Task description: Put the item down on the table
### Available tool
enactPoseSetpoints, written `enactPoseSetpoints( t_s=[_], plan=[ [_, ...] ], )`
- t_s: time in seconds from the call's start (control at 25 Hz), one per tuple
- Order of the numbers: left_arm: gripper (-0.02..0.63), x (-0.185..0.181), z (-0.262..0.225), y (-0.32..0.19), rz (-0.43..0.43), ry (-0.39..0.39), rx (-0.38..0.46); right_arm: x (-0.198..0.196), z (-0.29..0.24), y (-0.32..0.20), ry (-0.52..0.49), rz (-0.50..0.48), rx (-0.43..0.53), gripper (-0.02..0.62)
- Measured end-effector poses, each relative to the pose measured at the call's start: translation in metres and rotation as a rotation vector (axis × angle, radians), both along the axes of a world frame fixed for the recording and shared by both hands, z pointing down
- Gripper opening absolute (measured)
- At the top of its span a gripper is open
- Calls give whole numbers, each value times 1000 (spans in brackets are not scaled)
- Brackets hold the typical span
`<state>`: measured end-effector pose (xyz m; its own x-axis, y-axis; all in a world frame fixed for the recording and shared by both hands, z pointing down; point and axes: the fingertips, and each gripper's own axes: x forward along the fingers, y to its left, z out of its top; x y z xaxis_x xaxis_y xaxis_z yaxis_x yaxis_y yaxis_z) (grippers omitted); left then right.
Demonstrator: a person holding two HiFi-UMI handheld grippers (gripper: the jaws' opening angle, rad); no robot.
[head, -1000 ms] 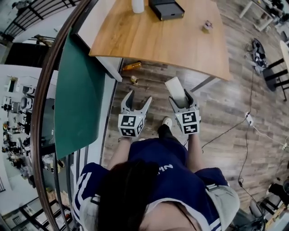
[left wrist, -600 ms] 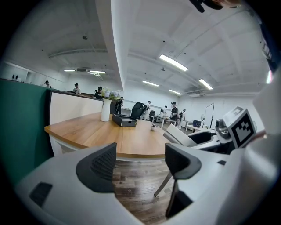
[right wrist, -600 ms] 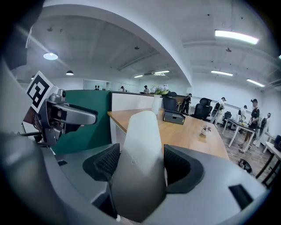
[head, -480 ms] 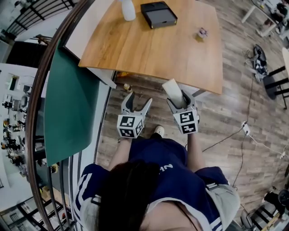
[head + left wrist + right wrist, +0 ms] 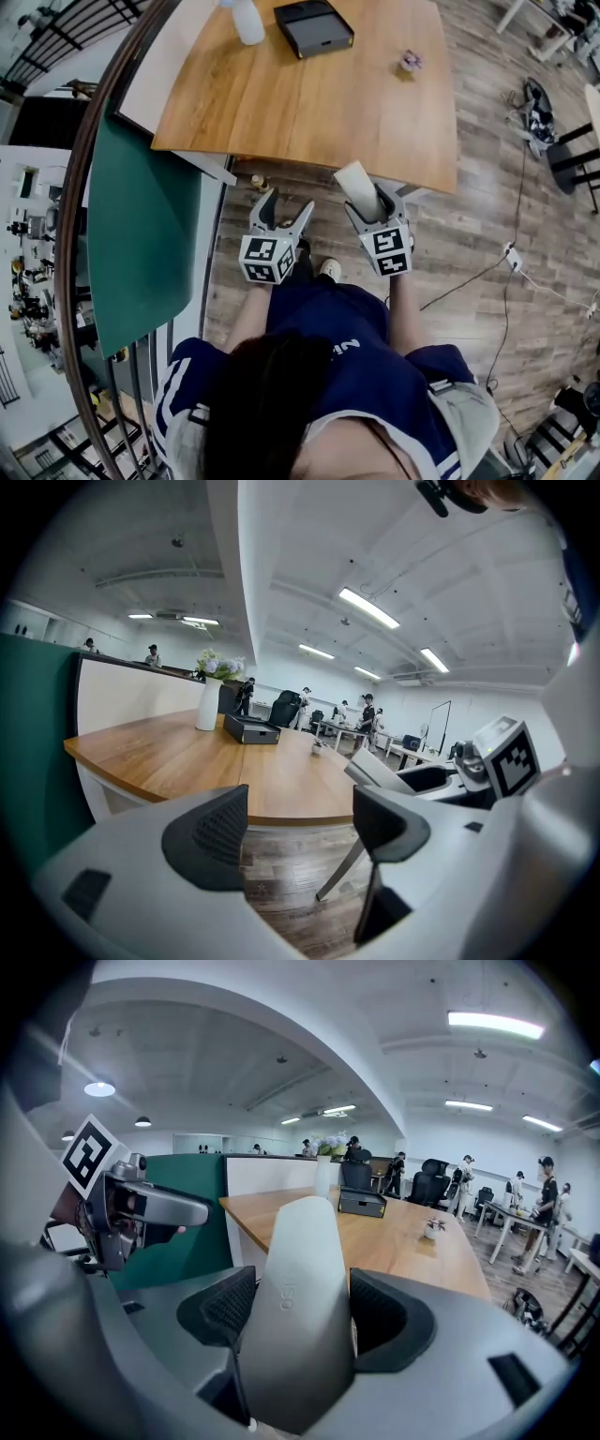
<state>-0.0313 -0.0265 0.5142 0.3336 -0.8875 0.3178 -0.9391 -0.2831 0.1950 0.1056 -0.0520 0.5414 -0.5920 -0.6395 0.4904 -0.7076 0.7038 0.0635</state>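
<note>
Item (image 5: 356, 180), pale grey, is staying clamped in my right gripper (image 5: 373, 204), its tip now reaching the near edge of the wooden tabletop (image 5: 309, 103), closer than before. My left gripper (image 5: 288, 202) is hanging open, empty, short of that edge, above plank floor (image 5: 469, 253).

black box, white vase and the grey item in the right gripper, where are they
black box (image 5: 314, 28), head view, centre of its top
white vase (image 5: 208, 707), left gripper view, middle of its body
grey item (image 5: 298, 1297), right gripper view, its front face
</note>
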Motion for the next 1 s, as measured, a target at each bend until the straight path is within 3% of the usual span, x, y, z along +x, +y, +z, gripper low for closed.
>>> enactPoseSetpoints(
  t_s=[0.32, 1.0],
  plan=[
    [331, -10, 9, -53, 58, -4, -8, -5, 13, -31, 19, 47, -27, 322],
    [331, -36, 3, -254, 308, 5, 3, -41, 10, -191, 52, 250, -41, 322]
  ],
)
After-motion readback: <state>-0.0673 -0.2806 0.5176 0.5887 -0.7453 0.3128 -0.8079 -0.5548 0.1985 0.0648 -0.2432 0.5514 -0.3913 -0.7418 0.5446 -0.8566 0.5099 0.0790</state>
